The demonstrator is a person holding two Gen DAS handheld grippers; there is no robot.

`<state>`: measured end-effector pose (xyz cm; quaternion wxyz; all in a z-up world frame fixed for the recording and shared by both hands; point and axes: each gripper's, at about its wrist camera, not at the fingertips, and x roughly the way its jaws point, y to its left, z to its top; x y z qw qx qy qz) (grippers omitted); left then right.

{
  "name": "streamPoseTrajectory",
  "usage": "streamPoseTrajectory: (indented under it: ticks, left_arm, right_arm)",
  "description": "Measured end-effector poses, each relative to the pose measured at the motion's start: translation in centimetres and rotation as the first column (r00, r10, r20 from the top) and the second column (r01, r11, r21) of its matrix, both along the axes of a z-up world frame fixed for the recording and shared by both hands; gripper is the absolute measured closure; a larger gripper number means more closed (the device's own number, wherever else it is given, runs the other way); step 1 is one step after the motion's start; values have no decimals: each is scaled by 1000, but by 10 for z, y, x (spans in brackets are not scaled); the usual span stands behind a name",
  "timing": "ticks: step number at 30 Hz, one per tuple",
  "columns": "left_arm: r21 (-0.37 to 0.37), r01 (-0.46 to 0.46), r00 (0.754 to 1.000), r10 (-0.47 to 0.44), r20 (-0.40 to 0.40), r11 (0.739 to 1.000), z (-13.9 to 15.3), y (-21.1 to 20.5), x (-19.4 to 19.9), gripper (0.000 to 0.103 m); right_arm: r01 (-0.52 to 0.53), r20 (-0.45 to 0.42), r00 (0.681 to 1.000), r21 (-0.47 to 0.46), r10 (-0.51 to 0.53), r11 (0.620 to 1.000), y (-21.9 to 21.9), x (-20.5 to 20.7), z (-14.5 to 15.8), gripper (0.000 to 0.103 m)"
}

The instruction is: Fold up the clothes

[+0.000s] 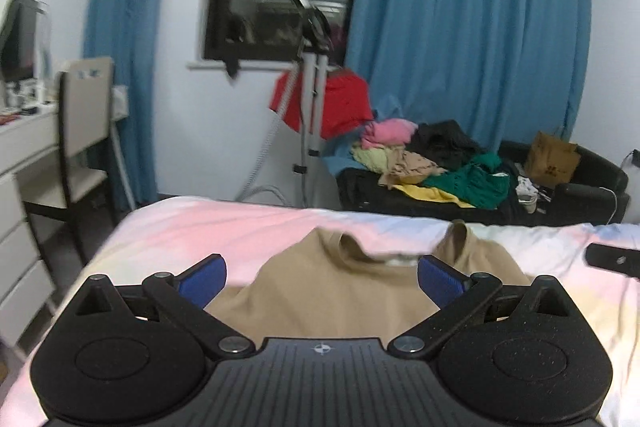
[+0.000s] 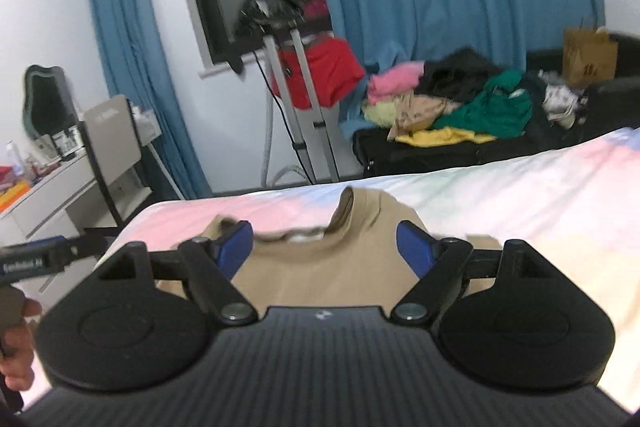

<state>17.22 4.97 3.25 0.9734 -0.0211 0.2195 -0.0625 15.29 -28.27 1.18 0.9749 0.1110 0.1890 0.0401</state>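
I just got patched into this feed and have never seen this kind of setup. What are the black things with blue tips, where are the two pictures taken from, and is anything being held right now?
There is no robot arm here. A person carries two hand-held grippers, each with a camera looking forward along its two fingers.

The left wrist view shows the left gripper; its blue pads stand wide apart with nothing between them. The right gripper's tip pokes in at that picture's right edge.

The right wrist view shows the right gripper, also open and empty. At its left edge you see the other gripper and the person's hand.

On the bed, with its pastel sheet, lies a tan shirt, collar away from the cameras. Neither gripper holds it. More clothes are piled on a black sofa behind.
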Motion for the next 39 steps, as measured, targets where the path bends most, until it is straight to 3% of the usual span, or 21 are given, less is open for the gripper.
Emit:
streamPoseTrajectory:
  ticks: [3, 8, 10, 13, 16, 20, 24, 26, 30, 33, 38, 39]
  left_arm:
    - [15, -21, 999, 20, 30, 1000, -4, 5, -78, 0]
    - [10, -59, 997, 58, 42, 998, -24, 17, -165, 0]
    - [9, -66, 998, 66, 9, 998, -28, 16, -182, 0]
    - [-18, -50, 999, 50, 12, 999, -29, 17, -198, 0]
    - [-64, -44, 999, 43, -17, 997, -36, 18, -199, 0]
    - [-229, -90, 991, 64, -116, 969, -55, 36, -165, 0]
    - [-391, -184, 972, 107, -210, 902, -77, 67, -110, 0]
    - [-480, -250, 956, 134, -262, 841, -93, 91, -78, 1]
    - [-629, -372, 919, 177, -351, 683, -129, 130, -16, 3]
    - [-611, -408, 908, 237, -344, 678, -141, 137, 21, 4]
    - [-530, -417, 908, 308, -284, 738, -145, 141, 75, 5]
    - [-503, -415, 909, 319, -268, 758, -145, 138, 82, 12]
  right_arm:
    - [2, 53, 999, -13, -1, 1000, 4, -58, -1, 22]
    - [21, 147, 989, -49, -13, 999, 8, -137, -4, 22]
    - [20, 163, 986, -64, -10, 998, 8, -154, -6, 17]
    - [22, 162, 987, -42, -15, 999, 6, -173, -12, 0]
    - [14, 129, 991, 22, -17, 1000, 1, -181, -21, 0]
    - [42, 66, 997, 54, -46, 998, -4, -183, -36, 0]
    - [33, 41, 998, 105, -37, 994, -10, -173, -46, 0]
    - [28, 24, 999, 114, -31, 993, -11, -164, -54, 0]
    - [26, -25, 999, 106, -24, 994, -7, -138, -74, 0]
    - [27, -47, 999, 102, -22, 994, -4, -115, -88, 0]
    - [50, -93, 995, 120, -39, 992, -10, -84, -111, 0]
    - [56, -107, 993, 125, -42, 991, -12, -78, -116, 0]
